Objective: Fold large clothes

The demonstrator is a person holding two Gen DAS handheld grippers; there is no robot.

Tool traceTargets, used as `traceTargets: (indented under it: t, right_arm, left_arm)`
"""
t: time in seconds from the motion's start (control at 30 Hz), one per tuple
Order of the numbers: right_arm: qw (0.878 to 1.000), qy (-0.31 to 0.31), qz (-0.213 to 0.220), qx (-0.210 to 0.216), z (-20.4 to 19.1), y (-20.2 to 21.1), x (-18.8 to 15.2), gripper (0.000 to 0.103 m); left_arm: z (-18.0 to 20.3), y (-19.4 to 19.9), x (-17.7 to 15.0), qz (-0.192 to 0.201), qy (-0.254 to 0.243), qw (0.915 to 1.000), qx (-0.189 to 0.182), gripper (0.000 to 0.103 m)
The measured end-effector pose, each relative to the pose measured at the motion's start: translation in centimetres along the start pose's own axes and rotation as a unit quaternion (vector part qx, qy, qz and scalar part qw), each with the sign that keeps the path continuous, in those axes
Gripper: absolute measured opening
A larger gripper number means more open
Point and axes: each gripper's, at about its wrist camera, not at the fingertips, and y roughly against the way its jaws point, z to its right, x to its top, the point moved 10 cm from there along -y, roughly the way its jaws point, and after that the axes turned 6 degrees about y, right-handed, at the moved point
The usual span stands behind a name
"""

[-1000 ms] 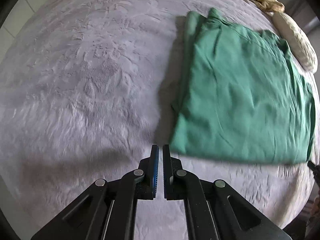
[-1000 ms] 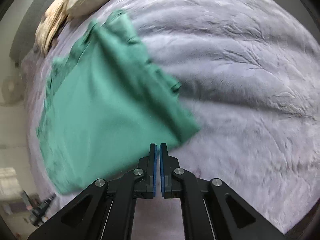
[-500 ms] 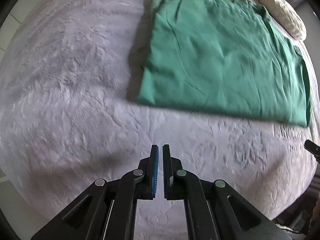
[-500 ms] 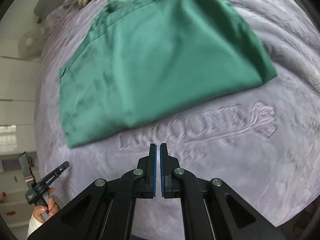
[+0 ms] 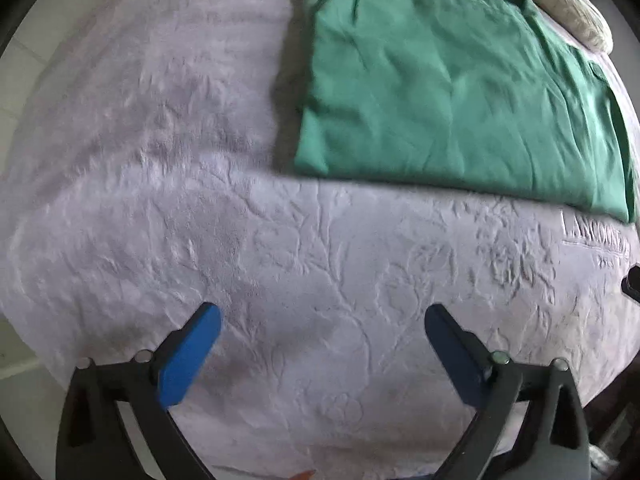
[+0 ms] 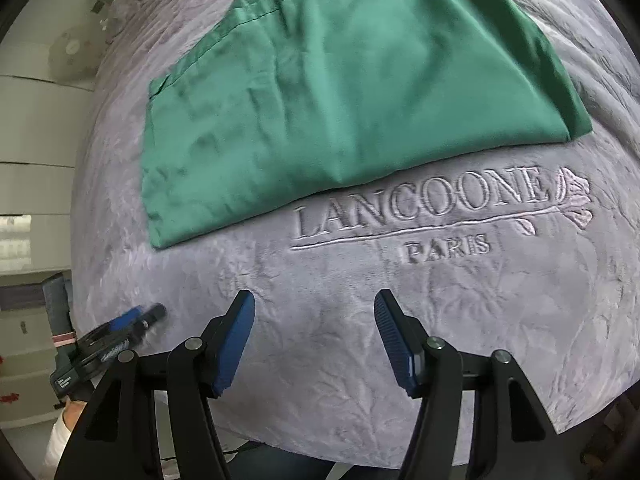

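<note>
The folded green garment (image 5: 460, 92) lies flat on the grey blanket (image 5: 200, 200) in the upper right of the left view, long axis running left to right. The left gripper (image 5: 322, 320) and right gripper (image 6: 315, 304) point down at bare blanket, jaws opening, nothing between them.

Both my grippers, shut a second ago, are opening with nothing between the pads: the left gripper (image 5: 322, 320) spreads wide, the right gripper (image 6: 315, 306) less so; the green garment (image 5: 452, 92) now lies farther from both
</note>
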Motion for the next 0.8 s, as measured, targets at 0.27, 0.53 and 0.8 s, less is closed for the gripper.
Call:
traceTargets:
  t: [0.27, 0.53, 0.8]
  right_arm:
    - [1.0, 0.008, 0.019, -0.012, -0.9, 1.0, 0.1, 0.079]
    - [0.996, 0.041, 0.071, -0.03, -2.5, 3.1, 1.0, 0.103]
    - [0.998, 0.039, 0.05, -0.028, -3.2, 2.4, 0.4, 0.103]
  left_arm:
    - [1.4, 2.1, 1.5, 0.043, -0.009, 0.999, -0.007, 0.102]
    - [1.7, 3.3, 2.4, 0.04, -0.018, 0.9984, -0.036, 0.102]
    - [2.2, 4.6, 2.5, 0.052, -0.014, 0.9974, -0.048, 0.102]
